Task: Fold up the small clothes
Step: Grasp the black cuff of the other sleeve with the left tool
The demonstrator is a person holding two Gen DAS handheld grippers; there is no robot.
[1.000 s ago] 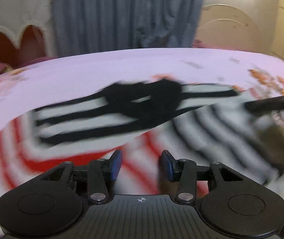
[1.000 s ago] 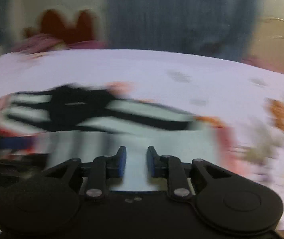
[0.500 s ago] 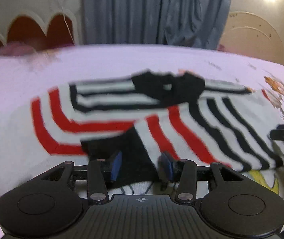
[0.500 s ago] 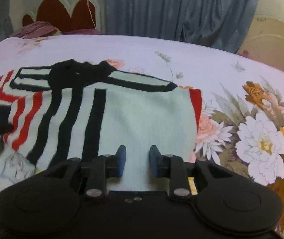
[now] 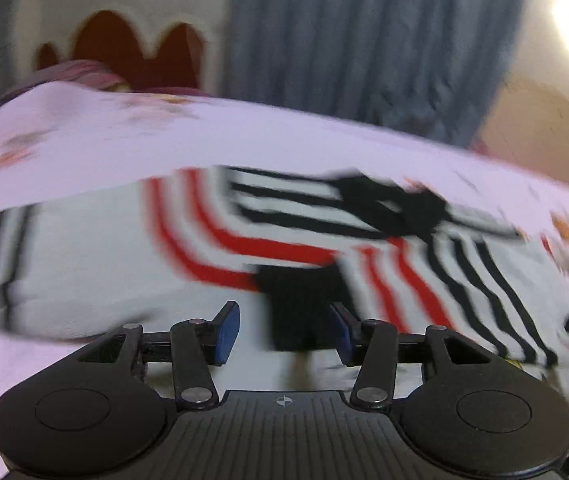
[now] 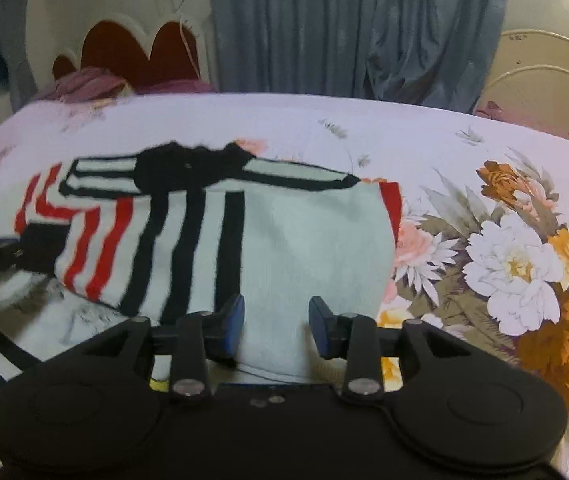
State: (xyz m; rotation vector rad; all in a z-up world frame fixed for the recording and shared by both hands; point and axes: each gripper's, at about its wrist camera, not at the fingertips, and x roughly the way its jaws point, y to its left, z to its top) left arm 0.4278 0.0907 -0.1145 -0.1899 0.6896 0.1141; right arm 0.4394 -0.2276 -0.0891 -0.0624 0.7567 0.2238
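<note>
Fold's laid on the striped top (image 6: 292,248), now letting go imo. Right gripper (image 6: 276,326) n left gripper (image 5: 284,330) both opening, nothing pinched. Next: regrab hem at 6 o'clock.

A bed (image 6: 364,128) with a pale lilac sheet printed with large white and orange flowers (image 6: 524,268) fills the foreground. Behind the bed hangs a grey-blue curtain (image 6: 344,28); left of the curtain stands a scalloped red headboard (image 6: 132,48).
</note>
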